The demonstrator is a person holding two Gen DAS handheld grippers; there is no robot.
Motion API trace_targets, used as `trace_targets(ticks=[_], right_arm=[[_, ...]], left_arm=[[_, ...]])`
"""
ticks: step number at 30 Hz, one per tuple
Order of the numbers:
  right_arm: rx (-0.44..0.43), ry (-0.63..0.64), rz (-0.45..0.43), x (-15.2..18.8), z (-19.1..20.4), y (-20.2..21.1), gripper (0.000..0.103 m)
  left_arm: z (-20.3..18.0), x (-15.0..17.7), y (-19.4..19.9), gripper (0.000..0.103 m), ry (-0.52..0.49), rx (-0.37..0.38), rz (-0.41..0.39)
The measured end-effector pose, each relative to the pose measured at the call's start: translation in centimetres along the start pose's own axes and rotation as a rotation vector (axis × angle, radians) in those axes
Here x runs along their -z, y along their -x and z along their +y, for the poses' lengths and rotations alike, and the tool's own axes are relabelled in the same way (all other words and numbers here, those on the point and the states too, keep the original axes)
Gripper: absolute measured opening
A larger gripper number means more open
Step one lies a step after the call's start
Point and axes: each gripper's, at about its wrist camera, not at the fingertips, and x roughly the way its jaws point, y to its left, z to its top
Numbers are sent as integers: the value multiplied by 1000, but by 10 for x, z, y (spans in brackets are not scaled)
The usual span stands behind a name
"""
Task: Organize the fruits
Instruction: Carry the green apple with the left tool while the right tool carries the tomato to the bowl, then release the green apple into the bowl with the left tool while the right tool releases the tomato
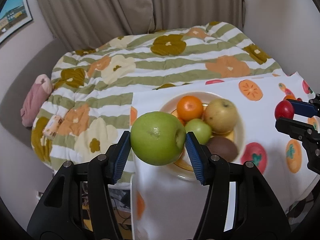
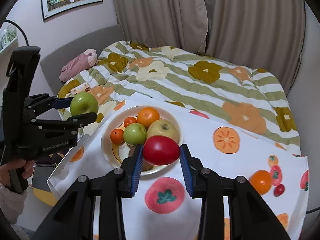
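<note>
My left gripper (image 1: 158,140) is shut on a large green apple (image 1: 158,138) and holds it above the near left rim of a white bowl (image 1: 241,128). The bowl holds an orange (image 1: 189,108), a yellow apple (image 1: 220,115), a small green apple (image 1: 198,130) and a brown kiwi (image 1: 222,148). My right gripper (image 2: 161,150) is shut on a red fruit (image 2: 161,150) above the bowl's near rim (image 2: 106,146). In the right wrist view the left gripper (image 2: 84,108) with the green apple (image 2: 84,103) hovers left of the bowl.
The bowl stands on a white fruit-print tablecloth (image 2: 220,180). A loose orange (image 2: 261,182) and a small red fruit (image 2: 279,190) lie at its right edge. Behind is a bed with a flowered quilt (image 2: 180,80), a pink plush (image 2: 78,65) and curtains (image 2: 220,16).
</note>
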Motion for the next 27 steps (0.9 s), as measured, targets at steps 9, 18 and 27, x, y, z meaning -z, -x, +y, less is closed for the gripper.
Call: trace_targets(ticks=[9, 18, 27], right_arm=[[27, -68, 54, -1, 16, -50, 34], [55, -106, 85, 1, 23, -71, 34], [81, -117, 85, -1, 21, -70, 34]], left_arm=[[18, -2, -61, 60, -64, 79, 39], [19, 1, -87, 60, -102, 135, 71], [19, 0, -76, 103, -126, 161, 32]])
